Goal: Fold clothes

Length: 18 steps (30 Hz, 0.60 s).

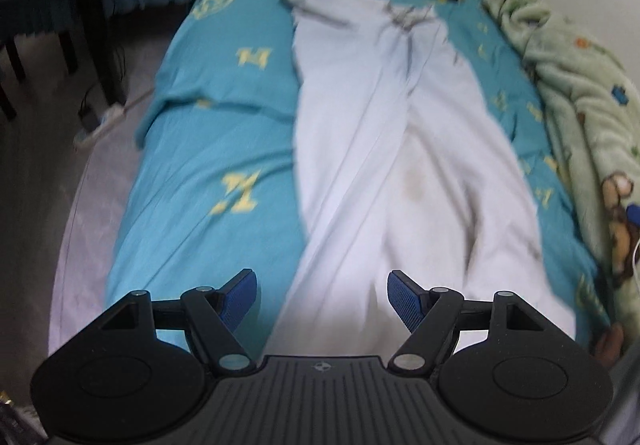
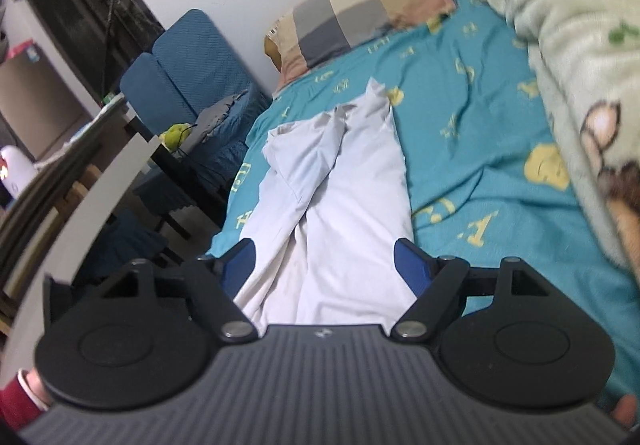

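Observation:
A long white garment (image 1: 384, 149) lies stretched lengthwise along the bed, wrinkled, its far end bunched near the pillow. It also shows in the right wrist view (image 2: 340, 205), with a folded flap at the far end. My left gripper (image 1: 322, 293) is open and empty, held just above the garment's near end, jaws wide apart. My right gripper (image 2: 324, 265) is open and empty too, above the near part of the garment, with the cloth lying between and below its blue pads (image 2: 412, 269).
The bed has a teal sheet (image 1: 224, 149) with yellow prints. A green fleece blanket (image 1: 580, 117) is heaped along the right side. A checked pillow (image 2: 360, 13) lies at the head. A blue chair (image 2: 188, 73) and dark table (image 2: 168, 165) stand left of the bed.

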Motion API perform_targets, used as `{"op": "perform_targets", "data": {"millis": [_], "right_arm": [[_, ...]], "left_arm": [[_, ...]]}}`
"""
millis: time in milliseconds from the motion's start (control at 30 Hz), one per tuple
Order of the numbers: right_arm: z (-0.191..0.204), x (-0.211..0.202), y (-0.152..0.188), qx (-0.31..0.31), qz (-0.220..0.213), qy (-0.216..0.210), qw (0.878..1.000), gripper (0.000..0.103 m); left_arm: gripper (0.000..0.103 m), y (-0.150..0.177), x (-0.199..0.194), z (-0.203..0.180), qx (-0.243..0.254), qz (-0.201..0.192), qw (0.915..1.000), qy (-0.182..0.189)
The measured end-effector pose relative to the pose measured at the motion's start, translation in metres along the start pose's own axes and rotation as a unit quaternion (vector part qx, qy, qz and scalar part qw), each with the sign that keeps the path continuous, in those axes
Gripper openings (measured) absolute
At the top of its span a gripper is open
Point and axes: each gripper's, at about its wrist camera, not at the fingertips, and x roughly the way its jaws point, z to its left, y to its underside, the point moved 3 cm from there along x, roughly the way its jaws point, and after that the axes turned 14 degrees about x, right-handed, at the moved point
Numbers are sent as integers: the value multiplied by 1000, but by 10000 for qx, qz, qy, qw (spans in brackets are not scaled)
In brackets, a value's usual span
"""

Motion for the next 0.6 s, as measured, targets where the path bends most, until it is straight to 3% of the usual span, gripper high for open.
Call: {"op": "perform_targets", "data": {"millis": [67, 200, 400, 433, 500, 533, 567, 600], "right_arm": [[-6, 6, -2, 168, 118, -19, 9998, 78], [-13, 16, -4, 357, 311, -20, 9989, 78], [-21, 28, -6, 496, 564, 109, 9971, 78], [-22, 30, -6, 497, 598, 128, 9969, 78], [-23, 32, -5, 497, 664, 167, 9964, 78], [-23, 32, -4, 502, 704, 157, 9961, 78], [-22, 33, -3, 507, 744, 147, 9958, 78], [-22, 33, -3, 511, 784, 138, 9955, 78]], "left_arm": [[75, 10, 0, 13, -28, 299, 9995, -21], [75, 23, 3, 21, -129, 668, 9966, 465], [69, 30, 16, 20, -103, 1187, 9918, 472], [62, 30, 16, 19, -97, 1220, 9912, 508], [38, 31, 13, 12, 47, 1274, 9904, 530], [15, 32, 10, 6, 154, 1315, 9898, 531], [4, 31, 5, -2, 323, 1302, 9896, 510], [4, 29, -1, -11, 519, 1266, 9894, 479]]}}
